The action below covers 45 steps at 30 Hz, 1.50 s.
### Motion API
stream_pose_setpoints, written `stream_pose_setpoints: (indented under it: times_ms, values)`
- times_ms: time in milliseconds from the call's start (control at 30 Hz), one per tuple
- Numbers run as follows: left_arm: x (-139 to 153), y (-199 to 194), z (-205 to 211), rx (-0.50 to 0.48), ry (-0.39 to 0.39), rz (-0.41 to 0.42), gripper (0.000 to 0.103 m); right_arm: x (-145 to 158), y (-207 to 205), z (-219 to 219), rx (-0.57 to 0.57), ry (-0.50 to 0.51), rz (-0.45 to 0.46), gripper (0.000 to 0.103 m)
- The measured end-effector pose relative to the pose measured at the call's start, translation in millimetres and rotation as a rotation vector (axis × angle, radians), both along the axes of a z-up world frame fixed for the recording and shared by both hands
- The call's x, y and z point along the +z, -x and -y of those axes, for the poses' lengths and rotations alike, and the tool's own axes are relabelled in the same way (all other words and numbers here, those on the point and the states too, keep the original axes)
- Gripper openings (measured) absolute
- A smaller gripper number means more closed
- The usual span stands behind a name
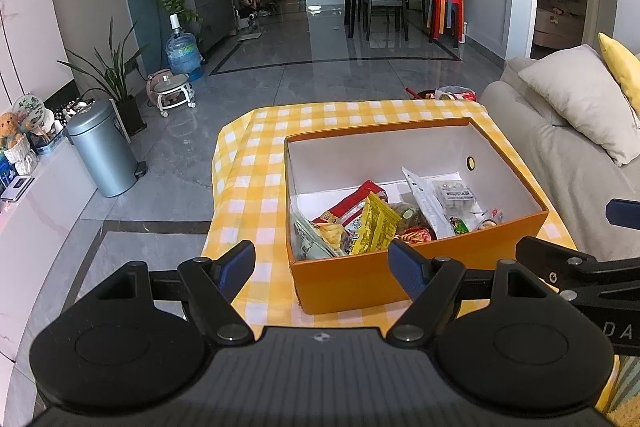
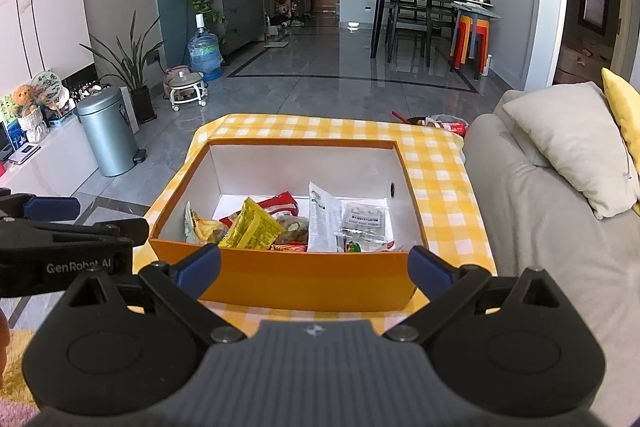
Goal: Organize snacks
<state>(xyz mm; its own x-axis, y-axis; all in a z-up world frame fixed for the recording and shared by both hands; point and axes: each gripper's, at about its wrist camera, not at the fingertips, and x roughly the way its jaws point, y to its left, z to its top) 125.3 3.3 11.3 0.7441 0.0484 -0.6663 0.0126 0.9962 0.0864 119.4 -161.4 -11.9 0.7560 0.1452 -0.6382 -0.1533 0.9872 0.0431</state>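
Left gripper [image 1: 322,263] and right gripper [image 2: 316,269] are held wide, empty; snacks [image 2: 256,227] are corralled in orange box [image 2: 304,281] at 12 o'clock.

- Left wrist view: close, left of the orange box [image 1: 416,267], facing across the counter [image 1: 256,163] into the room.
- Right wrist view: close, centred on the box [image 2: 312,283], same heading.
- Shared: box, counter, sofa [image 2: 552,227].

Black left gripper [image 1: 322,263], right gripper [image 2: 316,269]; blue fingers [image 1: 404,267], silver screws
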Motion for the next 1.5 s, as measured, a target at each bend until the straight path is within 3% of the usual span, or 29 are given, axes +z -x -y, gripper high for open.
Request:
stream_pose_setpoints:
  times_ms: [1500]
  values:
    - [2, 5, 12, 0.008, 0.010, 0.003, 0.089, 2, 9, -1, -0.014, 0.007, -0.010, 0.099]
